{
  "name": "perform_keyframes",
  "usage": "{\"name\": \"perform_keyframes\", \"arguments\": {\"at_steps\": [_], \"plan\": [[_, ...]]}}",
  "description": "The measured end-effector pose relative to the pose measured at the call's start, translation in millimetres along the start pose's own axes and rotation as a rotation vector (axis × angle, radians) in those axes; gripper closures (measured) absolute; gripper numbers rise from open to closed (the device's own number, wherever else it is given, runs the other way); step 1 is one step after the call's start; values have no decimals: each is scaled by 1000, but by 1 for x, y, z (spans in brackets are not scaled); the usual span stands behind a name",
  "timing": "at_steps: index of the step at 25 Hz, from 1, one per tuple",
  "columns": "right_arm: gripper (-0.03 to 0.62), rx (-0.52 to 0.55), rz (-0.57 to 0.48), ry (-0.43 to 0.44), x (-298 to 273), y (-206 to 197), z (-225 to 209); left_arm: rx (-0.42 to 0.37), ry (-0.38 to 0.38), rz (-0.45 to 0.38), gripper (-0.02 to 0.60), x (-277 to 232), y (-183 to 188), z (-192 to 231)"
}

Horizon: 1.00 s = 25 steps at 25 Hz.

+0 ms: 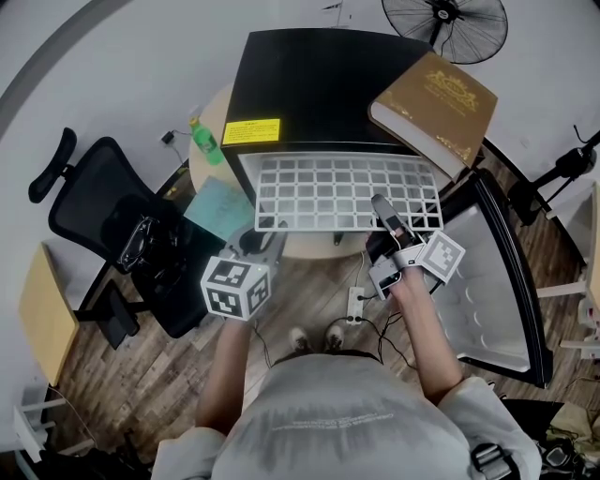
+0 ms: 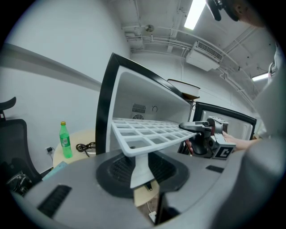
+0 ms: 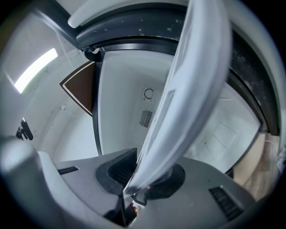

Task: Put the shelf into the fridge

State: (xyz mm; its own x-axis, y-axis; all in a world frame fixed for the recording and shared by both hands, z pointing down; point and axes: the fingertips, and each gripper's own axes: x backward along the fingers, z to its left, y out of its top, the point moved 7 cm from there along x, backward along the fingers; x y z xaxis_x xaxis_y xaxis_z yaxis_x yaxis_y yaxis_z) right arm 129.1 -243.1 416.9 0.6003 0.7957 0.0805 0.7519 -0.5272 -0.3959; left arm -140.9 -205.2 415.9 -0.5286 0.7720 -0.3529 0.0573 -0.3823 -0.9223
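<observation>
A white grid shelf [image 1: 337, 192] lies flat in front of the open black fridge [image 1: 309, 89], its far edge at the opening. My left gripper [image 1: 265, 234] is shut on the shelf's near left corner; in the left gripper view that corner [image 2: 134, 150] sits clamped between the jaws. My right gripper [image 1: 384, 214] is shut on the shelf's near right part and also shows in the left gripper view [image 2: 201, 129]. In the right gripper view the shelf's edge [image 3: 187, 98] runs up from the jaws, with the fridge's white inside [image 3: 129, 112] behind it.
The fridge door [image 1: 497, 281] stands open at the right. A brown book [image 1: 436, 98] lies on the fridge top. A green bottle [image 1: 206, 141] and a blue sheet [image 1: 220, 206] sit on the round table. A black office chair [image 1: 112, 216] stands at the left, a fan [image 1: 445, 23] behind.
</observation>
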Motion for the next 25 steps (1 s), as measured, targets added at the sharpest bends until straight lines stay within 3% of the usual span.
{"name": "perform_keyframes", "arguments": {"at_steps": [8, 18, 25], "plan": [[517, 76, 29, -12, 3, -1, 4, 2, -16, -15, 462, 13, -3, -6], [505, 107, 36, -9, 27, -14, 12, 35, 31, -68, 462, 35, -5, -11], [505, 125, 56, -5, 32, -13, 17, 110, 20, -96, 479, 36, -2, -10]]}}
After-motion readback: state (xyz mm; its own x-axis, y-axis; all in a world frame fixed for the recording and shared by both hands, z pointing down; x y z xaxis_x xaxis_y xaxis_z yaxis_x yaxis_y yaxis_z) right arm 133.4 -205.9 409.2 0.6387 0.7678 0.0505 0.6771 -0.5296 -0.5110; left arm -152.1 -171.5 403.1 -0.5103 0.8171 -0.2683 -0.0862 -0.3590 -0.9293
